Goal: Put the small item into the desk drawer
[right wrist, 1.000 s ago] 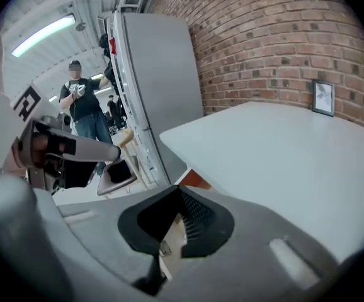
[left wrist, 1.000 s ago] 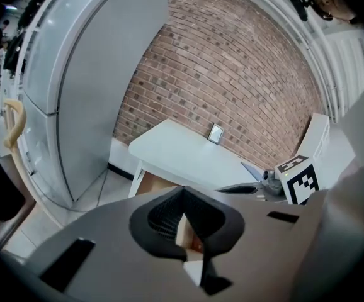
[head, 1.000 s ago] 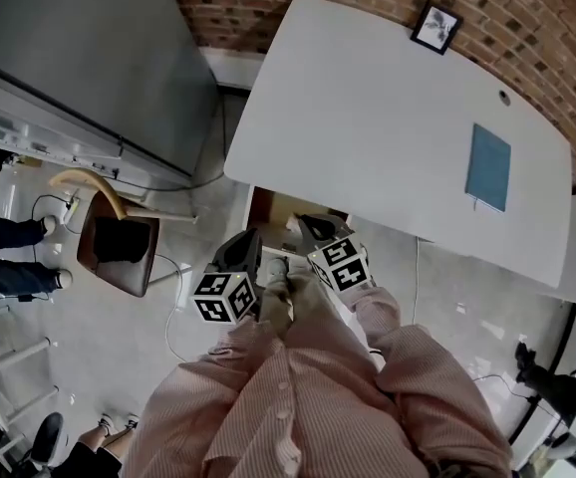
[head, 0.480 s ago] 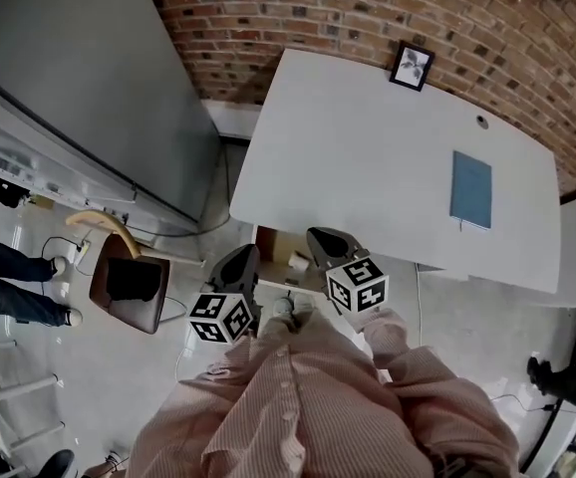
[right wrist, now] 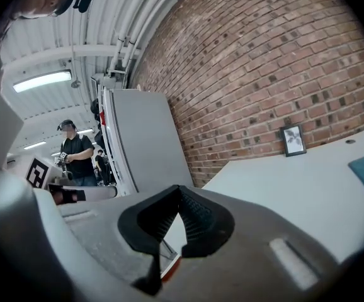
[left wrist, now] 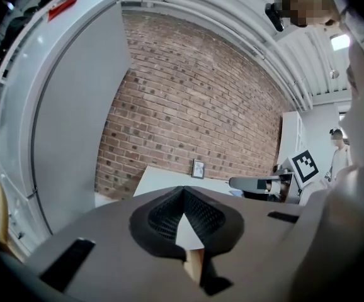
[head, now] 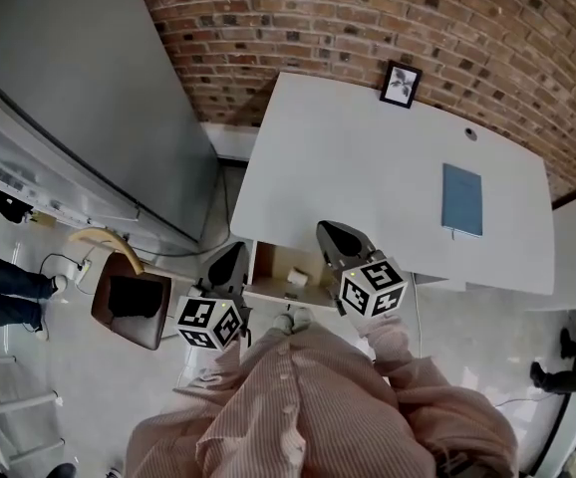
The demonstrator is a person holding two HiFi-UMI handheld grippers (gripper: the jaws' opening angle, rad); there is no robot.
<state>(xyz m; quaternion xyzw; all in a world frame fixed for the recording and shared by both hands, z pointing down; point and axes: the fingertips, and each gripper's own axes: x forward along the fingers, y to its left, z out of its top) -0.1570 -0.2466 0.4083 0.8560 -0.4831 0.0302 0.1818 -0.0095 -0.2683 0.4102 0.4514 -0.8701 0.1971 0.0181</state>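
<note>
The white desk (head: 368, 177) has its wooden drawer (head: 268, 267) pulled open under the front edge. A small white item (head: 296, 277) lies inside it. My left gripper (head: 234, 257) hangs just left of the drawer, shut and empty; its view shows the jaw tips (left wrist: 183, 194) meeting with nothing between them. My right gripper (head: 332, 232) hovers over the desk's front edge above the drawer's right side, also shut and empty, with the tips (right wrist: 179, 191) together. Neither gripper touches the item.
A blue notebook (head: 461, 199) and a framed picture (head: 400, 84) lie on the desk by the brick wall (head: 368, 18). A brown chair (head: 129, 302) and a grey cabinet (head: 89, 98) stand to the left. A person (right wrist: 78, 159) stands further off.
The head view has pulled back and up. Both grippers have drawn away from the drawer mouth, the left one going leftward, and the small item inside the drawer now shows.
</note>
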